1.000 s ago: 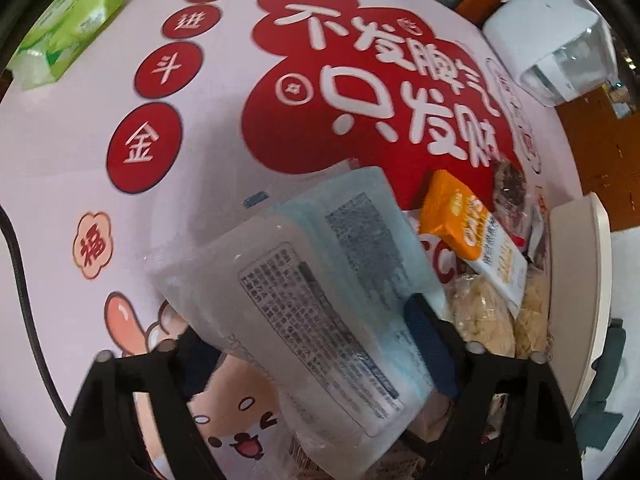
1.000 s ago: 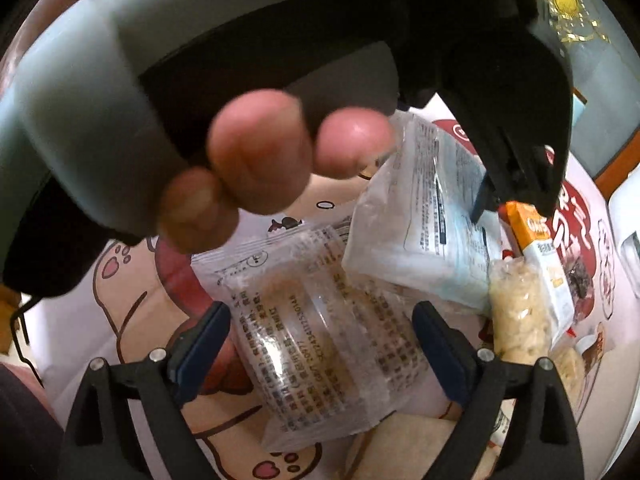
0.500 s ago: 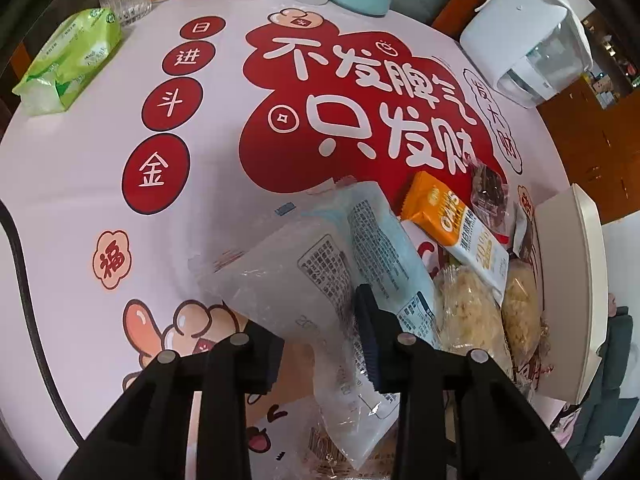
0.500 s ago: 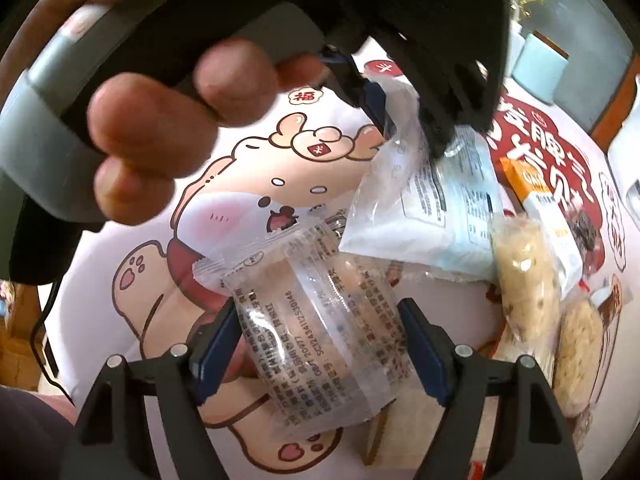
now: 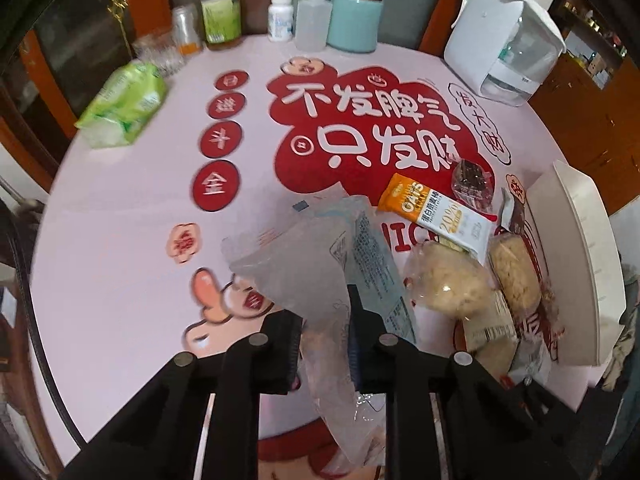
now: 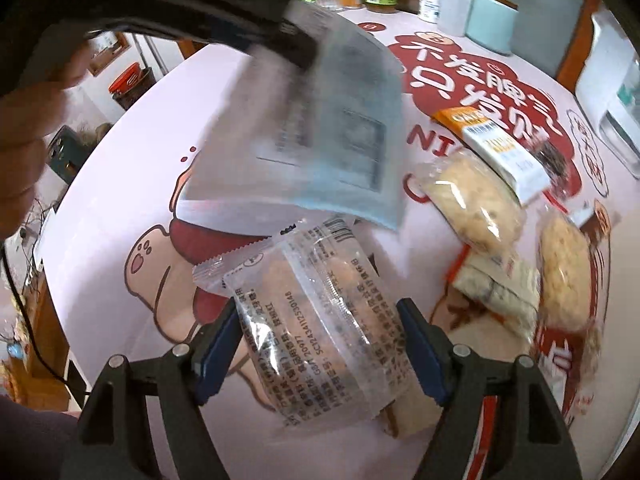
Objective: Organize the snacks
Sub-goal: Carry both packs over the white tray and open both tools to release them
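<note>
My left gripper (image 5: 324, 320) is shut on a pale blue and clear snack packet (image 5: 316, 264), which hangs off the pink printed tablecloth (image 5: 120, 220). In the right wrist view that same blue packet (image 6: 332, 140) hangs blurred above the table, under the left gripper's black body. My right gripper (image 6: 320, 332) points down over a clear packet of brown cakes (image 6: 320, 340). Its blue pads (image 6: 220, 332) press on the packet's two sides. To the right lie an orange oats bar (image 5: 432, 216), two pale rice cakes (image 5: 444, 280) and a dark wrapped snack (image 5: 472, 184).
A white tray (image 5: 580, 248) stands on edge at the table's right rim. A white water pitcher (image 5: 508, 40) sits at the back right, a teal canister (image 5: 354, 20) and bottles (image 5: 220, 12) at the back, and a green tissue pack (image 5: 124, 104) at the left. A person's hand (image 6: 24, 120) holds the left gripper.
The left jaws closed on the pale blue packet and lifted it up off the table. The right jaws came in from wide apart onto the sides of the clear packet.
</note>
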Demonstrator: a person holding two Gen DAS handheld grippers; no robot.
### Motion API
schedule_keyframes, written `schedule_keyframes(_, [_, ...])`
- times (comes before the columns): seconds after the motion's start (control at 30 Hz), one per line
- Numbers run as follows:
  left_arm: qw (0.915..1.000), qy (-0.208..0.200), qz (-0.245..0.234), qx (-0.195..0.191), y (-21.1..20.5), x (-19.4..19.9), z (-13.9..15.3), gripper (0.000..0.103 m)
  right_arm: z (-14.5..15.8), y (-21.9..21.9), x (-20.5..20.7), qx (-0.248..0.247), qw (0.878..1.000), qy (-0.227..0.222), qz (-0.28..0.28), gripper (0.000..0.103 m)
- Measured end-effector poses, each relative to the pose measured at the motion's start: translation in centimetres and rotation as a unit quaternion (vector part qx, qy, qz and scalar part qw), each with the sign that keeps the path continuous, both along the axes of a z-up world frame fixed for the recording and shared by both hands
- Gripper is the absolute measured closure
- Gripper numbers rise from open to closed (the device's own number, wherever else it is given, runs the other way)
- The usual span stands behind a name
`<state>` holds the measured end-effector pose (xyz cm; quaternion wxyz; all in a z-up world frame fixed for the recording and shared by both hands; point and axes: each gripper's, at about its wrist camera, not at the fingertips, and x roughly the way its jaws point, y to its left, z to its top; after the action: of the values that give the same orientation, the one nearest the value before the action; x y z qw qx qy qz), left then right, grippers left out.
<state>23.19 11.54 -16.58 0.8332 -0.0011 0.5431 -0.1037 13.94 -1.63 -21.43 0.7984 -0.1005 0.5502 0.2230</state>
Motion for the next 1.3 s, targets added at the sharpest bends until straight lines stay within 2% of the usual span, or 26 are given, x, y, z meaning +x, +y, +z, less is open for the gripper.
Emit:
schedule_keyframes(0.1, [0.9993, -0.029, 0.006, 0.023, 0.5, -2.3, 2.2, 0.086, 0.9, -0.4, -0.8, 0.004, 1.000, -0.004, -0.003, 0.027])
schedule_keyframes(0.3, [0.9963, -0.071, 0.022, 0.043, 1.0, -5.9, 6.5, 0.087, 3.6, -2.2, -2.7, 0.000, 1.000, -0.023, -0.015, 0.027])
schedule_keyframes(0.4, [0.9940, -0.089, 0.029, 0.057, 0.7, -7.2, 8.2, 0.088, 5.8, -3.9, -4.0, 0.005, 0.999, -0.040, -0.031, 0.027])
schedule_keyframes(0.6, [0.9907, -0.120, 0.026, 0.058, -1.6, -9.4, 11.5, 0.088, 9.7, -8.8, -4.9, 0.015, 0.994, -0.073, -0.084, 0.027])
schedule_keyframes(0.7, [0.9884, -0.137, 0.017, 0.063, -3.9, -10.2, 12.8, 0.088, 11.3, -12.0, -5.4, 0.027, 0.989, -0.087, -0.120, 0.027])
schedule_keyframes(0.9, [0.9872, -0.153, -0.017, 0.040, -9.9, -11.1, 14.8, 0.088, 13.4, -19.4, -6.6, 0.032, 0.971, -0.118, -0.205, 0.027])
schedule_keyframes(1.03, [0.9853, -0.160, -0.052, 0.026, -15.3, -11.7, 15.6, 0.088, 13.4, -24.2, -7.0, 0.022, 0.958, -0.125, -0.258, 0.026])
schedule_keyframes(1.3, [0.9810, -0.154, -0.118, 0.009, -25.3, -12.2, 15.3, 0.088, 12.6, -32.4, -8.2, 0.005, 0.929, -0.120, -0.349, 0.026])
